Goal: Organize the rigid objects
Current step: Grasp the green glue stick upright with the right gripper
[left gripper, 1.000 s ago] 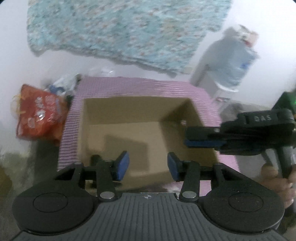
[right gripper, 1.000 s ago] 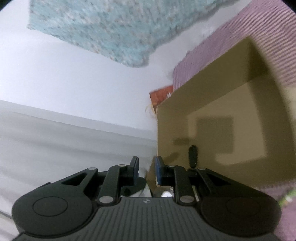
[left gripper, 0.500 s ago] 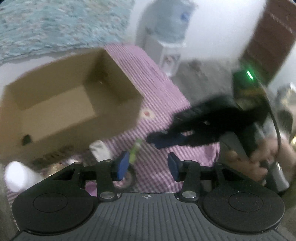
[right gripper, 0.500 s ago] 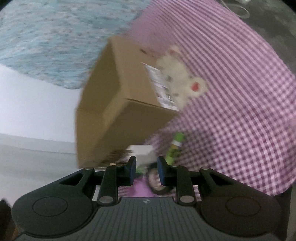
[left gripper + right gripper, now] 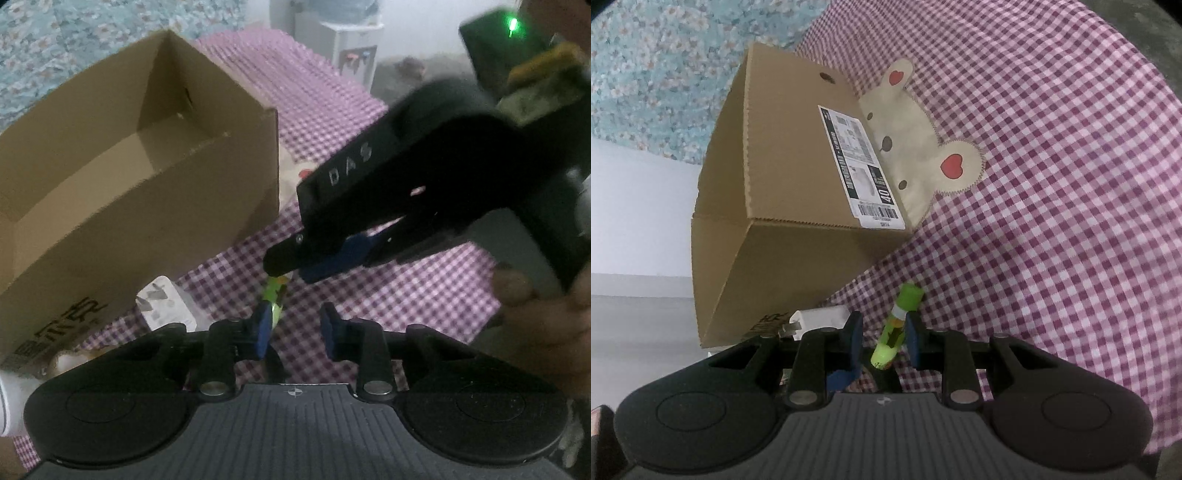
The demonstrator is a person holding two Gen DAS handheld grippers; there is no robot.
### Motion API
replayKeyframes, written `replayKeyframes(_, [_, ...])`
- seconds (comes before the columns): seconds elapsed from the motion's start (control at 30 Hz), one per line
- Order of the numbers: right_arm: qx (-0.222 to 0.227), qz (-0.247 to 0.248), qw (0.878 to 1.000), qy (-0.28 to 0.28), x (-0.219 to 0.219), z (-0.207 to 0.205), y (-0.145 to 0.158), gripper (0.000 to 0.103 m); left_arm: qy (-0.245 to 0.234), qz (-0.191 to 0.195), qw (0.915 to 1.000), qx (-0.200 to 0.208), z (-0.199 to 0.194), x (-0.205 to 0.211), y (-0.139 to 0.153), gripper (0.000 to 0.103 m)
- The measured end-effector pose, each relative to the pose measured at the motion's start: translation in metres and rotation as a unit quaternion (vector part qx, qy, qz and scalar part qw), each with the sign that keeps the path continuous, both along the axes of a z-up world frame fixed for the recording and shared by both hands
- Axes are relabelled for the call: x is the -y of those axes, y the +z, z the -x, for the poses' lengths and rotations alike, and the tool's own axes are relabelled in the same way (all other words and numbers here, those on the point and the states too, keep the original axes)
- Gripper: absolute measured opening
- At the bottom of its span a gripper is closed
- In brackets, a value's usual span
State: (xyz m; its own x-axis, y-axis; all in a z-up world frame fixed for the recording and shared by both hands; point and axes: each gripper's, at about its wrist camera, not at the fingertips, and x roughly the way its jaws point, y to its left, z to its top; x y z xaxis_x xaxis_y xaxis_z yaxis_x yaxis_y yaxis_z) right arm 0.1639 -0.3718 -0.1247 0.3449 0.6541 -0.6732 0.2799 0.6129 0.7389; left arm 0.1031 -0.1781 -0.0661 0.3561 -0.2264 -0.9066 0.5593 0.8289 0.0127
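Note:
A green glue stick [image 5: 897, 326] lies on the purple checked cloth [image 5: 1052, 184], in front of an open cardboard box [image 5: 783, 155]. My right gripper [image 5: 882, 341] is open, low over the cloth, with the stick between its pads, near the right one. In the left wrist view the stick [image 5: 275, 291] shows under the tip of the right gripper [image 5: 295, 266]. My left gripper [image 5: 295, 332] is open and empty just behind it. The box [image 5: 140, 177] stands at the left, open side up. A white charger [image 5: 162, 302] lies at its front corner; it also shows in the right wrist view [image 5: 820, 317].
A beige bear patch [image 5: 916, 147] is sewn on the cloth beside the box. A water dispenser [image 5: 343, 40] stands at the far end. A floral blue cloth [image 5: 665, 66] hangs behind the box. A white round object [image 5: 7, 402] lies at the left edge.
Both grippers have swung from over the box down to the cloth in front of it. The right gripper has opened a little and now straddles the green glue stick.

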Motion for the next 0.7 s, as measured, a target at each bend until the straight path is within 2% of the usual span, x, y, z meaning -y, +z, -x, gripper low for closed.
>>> replayKeyframes(0.23, [-0.006, -0.003, 1.0, 0.02, -0.003, -0.016, -0.009, 0.027, 0.002, -0.042, 0.9991, 0.002, -0.006, 0.009, -0.017, 0.024])
replayKeyframes(0.5, [-0.015, -0.016, 1.0, 0.021, -0.006, -0.02, -0.022, 0.027, 0.009, -0.043, 0.9988, -0.019, -0.015, 0.012, -0.022, 0.017])
replayKeyframes(0.7, [-0.008, -0.023, 1.0, 0.017, -0.008, -0.013, -0.029, 0.026, 0.02, -0.04, 0.9988, -0.019, -0.021, 0.014, -0.022, 0.015])
